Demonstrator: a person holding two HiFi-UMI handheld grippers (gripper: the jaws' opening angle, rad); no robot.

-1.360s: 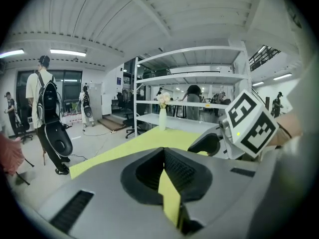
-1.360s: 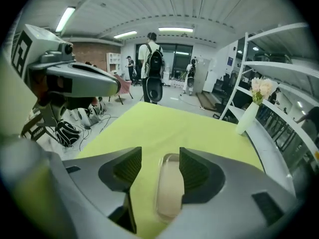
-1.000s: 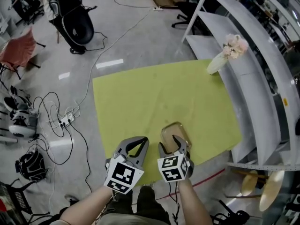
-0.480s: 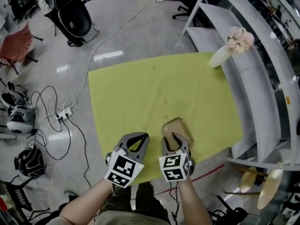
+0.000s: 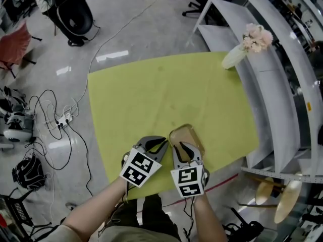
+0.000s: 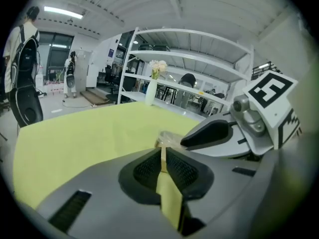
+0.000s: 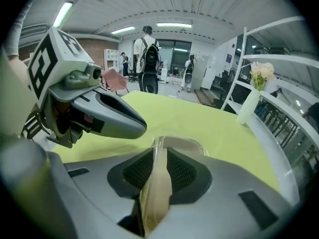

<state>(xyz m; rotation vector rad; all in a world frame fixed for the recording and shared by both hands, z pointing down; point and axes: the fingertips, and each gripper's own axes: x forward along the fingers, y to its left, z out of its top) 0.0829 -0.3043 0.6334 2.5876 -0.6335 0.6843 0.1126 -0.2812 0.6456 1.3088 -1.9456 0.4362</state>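
We saw the right gripper [image 5: 182, 146] clamped on the near edge of a clear plastic tray [image 5: 184, 134], which lay on the yellow-green counter [image 5: 146, 95] close to its near edge. The left gripper [image 5: 158, 144] sat just beside it, its jaws drawn together to a thin slit at the tray's left corner. We could not tell whether they nipped the rim. A vase of flowers [image 5: 234, 58] stood well apart at the far corner.

Glossy grey floor [image 5: 151, 34], tall white shelving [image 5: 272, 84], strip lights [image 7: 172, 25] on ceiling
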